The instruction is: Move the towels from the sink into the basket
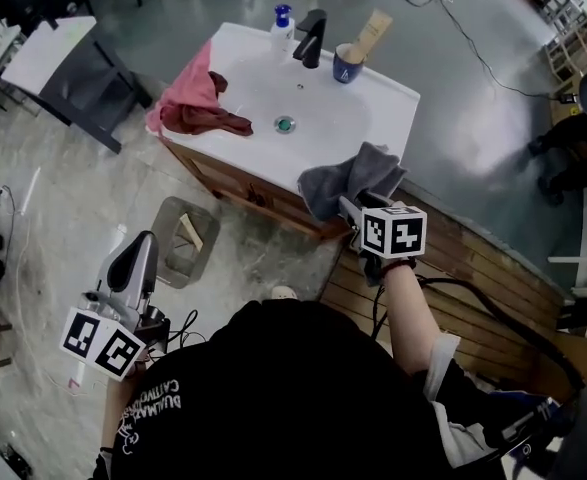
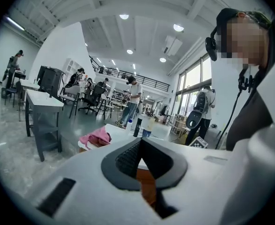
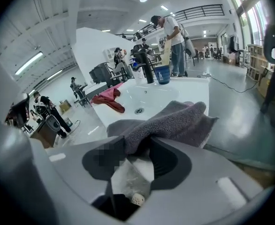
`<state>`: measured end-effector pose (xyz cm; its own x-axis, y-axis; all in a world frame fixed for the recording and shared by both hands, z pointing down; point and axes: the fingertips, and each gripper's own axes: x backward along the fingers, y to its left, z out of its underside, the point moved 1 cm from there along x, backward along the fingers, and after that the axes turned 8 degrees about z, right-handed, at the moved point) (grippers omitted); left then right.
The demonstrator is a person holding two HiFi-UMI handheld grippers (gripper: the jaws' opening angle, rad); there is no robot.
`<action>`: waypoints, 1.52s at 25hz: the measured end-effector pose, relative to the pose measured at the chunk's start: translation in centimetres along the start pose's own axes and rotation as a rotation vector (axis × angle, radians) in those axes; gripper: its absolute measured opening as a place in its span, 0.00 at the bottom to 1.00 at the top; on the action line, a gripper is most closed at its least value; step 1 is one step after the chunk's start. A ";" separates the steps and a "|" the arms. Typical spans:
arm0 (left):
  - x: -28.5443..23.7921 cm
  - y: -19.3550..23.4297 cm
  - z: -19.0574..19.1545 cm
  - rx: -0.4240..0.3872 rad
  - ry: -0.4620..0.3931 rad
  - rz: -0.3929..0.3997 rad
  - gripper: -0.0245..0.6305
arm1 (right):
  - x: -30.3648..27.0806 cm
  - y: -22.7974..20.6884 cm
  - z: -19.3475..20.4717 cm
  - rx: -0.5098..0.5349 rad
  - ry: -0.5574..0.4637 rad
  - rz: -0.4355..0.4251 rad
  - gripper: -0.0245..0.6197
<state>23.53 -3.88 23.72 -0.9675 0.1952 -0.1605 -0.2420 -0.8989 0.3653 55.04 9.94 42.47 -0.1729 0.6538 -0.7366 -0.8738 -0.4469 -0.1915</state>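
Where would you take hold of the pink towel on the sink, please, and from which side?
The pink towel is heaped on the sink's left edge, part hanging over; I would probably pinch its raised top fold from above, coming from the left.

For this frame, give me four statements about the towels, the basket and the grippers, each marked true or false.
1. A grey towel hangs over the front edge of the sink, at the right gripper. True.
2. The pink towel lies in the basket. False: it lies on the sink's left side; the basket stands on the floor.
3. The left gripper holds a towel. False: its jaws are together, with nothing between them.
4. A blue cup stands beside the black faucet. True.
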 end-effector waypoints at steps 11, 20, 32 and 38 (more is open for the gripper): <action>-1.9 0.0 1.2 0.018 0.024 0.034 0.04 | 0.0 0.0 -1.0 0.083 -0.054 0.019 0.15; -3.7 -2.0 1.1 -0.054 0.045 0.117 0.04 | 5.3 -2.1 -3.9 0.059 -0.265 0.125 0.13; -4.5 -4.9 -0.3 -0.117 -0.016 0.242 0.04 | 17.5 0.7 -6.7 0.197 -0.481 0.167 0.12; 1.1 -4.7 -0.5 -0.088 -0.055 0.234 0.04 | 21.1 4.4 -5.7 0.169 -0.538 0.159 0.12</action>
<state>23.69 0.40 21.38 -0.9996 -0.0036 -0.0294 -0.0055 -0.9524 0.3049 50.08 18.30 22.39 -0.4754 0.8246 -0.3067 -0.8711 -0.4901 0.0326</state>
